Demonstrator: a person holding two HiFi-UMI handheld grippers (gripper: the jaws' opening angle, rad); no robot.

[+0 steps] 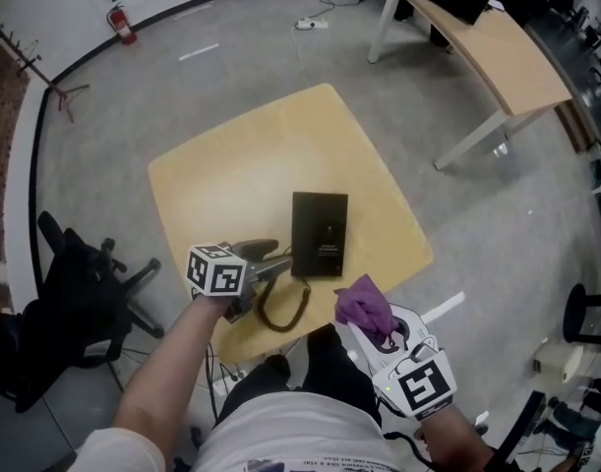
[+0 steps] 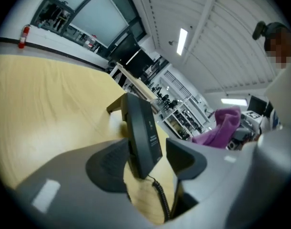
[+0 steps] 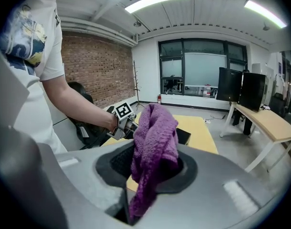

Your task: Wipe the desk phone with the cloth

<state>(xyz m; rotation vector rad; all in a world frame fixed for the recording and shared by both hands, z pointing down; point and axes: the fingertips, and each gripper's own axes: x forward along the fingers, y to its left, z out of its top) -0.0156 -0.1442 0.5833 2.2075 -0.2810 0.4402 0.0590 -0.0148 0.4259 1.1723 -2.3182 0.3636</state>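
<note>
Wide free room is lying over the far and left parts of the surface (image 1: 231,155), where tongs could be passing. The desk phone (image 1: 320,234) is standing right of the middle and is blocking that side. Its coiled cord (image 1: 280,311) is lying toward the near edge, just ahead of my left tongs (image 1: 269,271), with the handset (image 1: 256,249) beside them. Only a bare strip of surface is separating the phone from my right tongs (image 1: 377,330), which are carrying the cloth (image 1: 364,303). A black chair (image 1: 79,288) is crowding the floor at left.

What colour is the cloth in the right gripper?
The cloth is purple, clearest in the right gripper view.
</note>
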